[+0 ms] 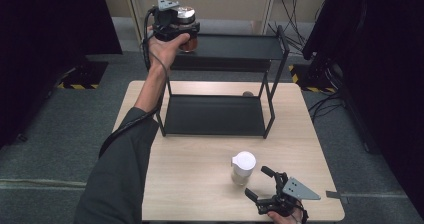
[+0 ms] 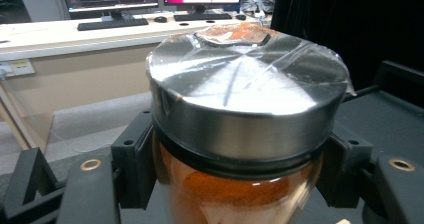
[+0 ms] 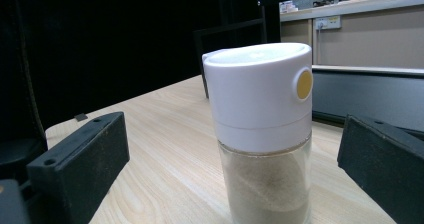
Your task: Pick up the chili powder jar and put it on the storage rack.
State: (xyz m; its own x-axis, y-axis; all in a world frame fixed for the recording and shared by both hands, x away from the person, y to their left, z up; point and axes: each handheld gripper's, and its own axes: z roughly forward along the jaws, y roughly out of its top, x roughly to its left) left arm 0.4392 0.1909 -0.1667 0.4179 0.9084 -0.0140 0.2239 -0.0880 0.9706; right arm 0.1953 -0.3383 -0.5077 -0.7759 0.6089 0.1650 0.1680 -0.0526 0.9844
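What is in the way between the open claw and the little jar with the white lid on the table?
Nothing visible. The right gripper rests on the table with its jaws open, pointing at the white-capped shaker. In the right gripper view, the bare wood runs straight up to the shaker, which stands upright between the two jaws, untouched.

High overview, two close jaw-level views

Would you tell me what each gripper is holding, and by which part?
The left gripper clamps the spice jar by its glass body, just under the metal lid. The right gripper holds nothing.
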